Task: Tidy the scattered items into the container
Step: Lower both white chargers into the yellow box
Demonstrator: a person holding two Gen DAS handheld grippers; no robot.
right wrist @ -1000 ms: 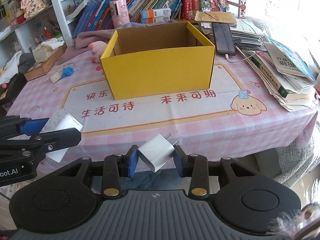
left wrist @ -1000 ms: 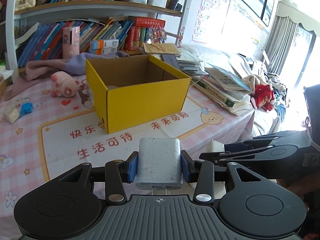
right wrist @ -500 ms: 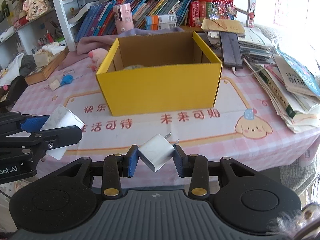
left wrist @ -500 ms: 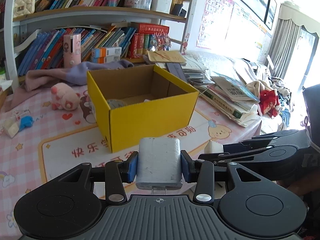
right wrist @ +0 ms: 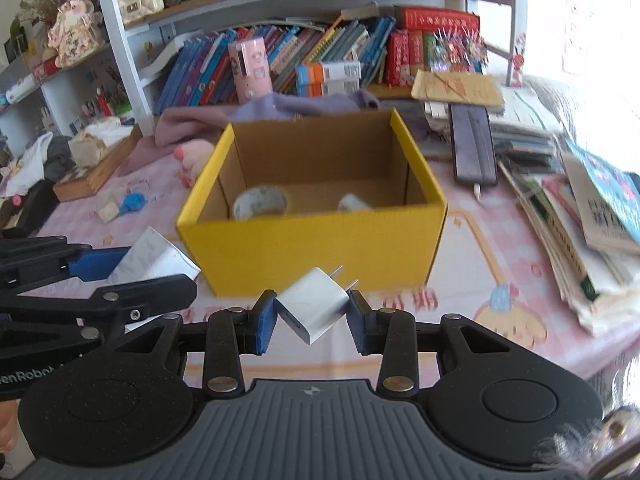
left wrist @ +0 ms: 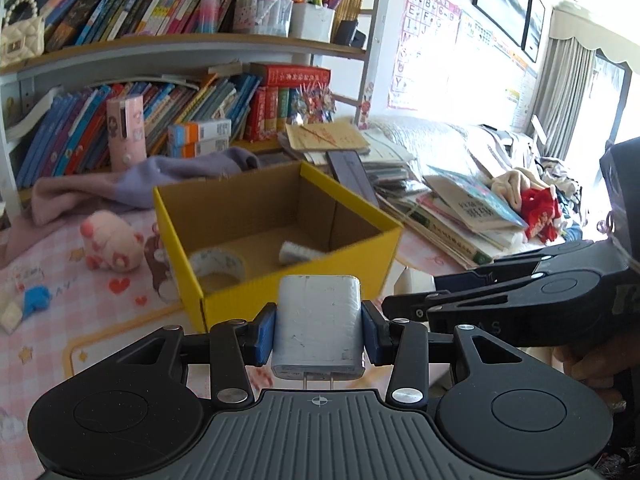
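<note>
An open yellow cardboard box (left wrist: pixel 292 292) (right wrist: pixel 312 248) stands on the pink tablecloth. Inside lie a tape roll (left wrist: pixel 218 266) (right wrist: pixel 260 204) and a small white item (left wrist: pixel 298 252) (right wrist: pixel 352 203). My left gripper (left wrist: pixel 318 330) is shut on a large white charger brick (left wrist: pixel 318 326), held just in front of the box's near wall. My right gripper (right wrist: pixel 312 312) is shut on a small white plug adapter (right wrist: pixel 312 303), tilted, prongs pointing at the box. Each gripper shows in the other's view: the right gripper (left wrist: pixel 520 308) and the left gripper (right wrist: pixel 80 280).
A pink plush pig (left wrist: pixel 112 246) and a small blue item (left wrist: pixel 36 300) lie left of the box. A purple cloth (right wrist: pixel 260 112) lies behind it. Stacked books and a phone (right wrist: pixel 472 148) crowd the right side. Bookshelves stand at the back.
Both grippers have risen and moved closer to the box with their chargers; the box's inside now shows, with the tape roll and white item.
</note>
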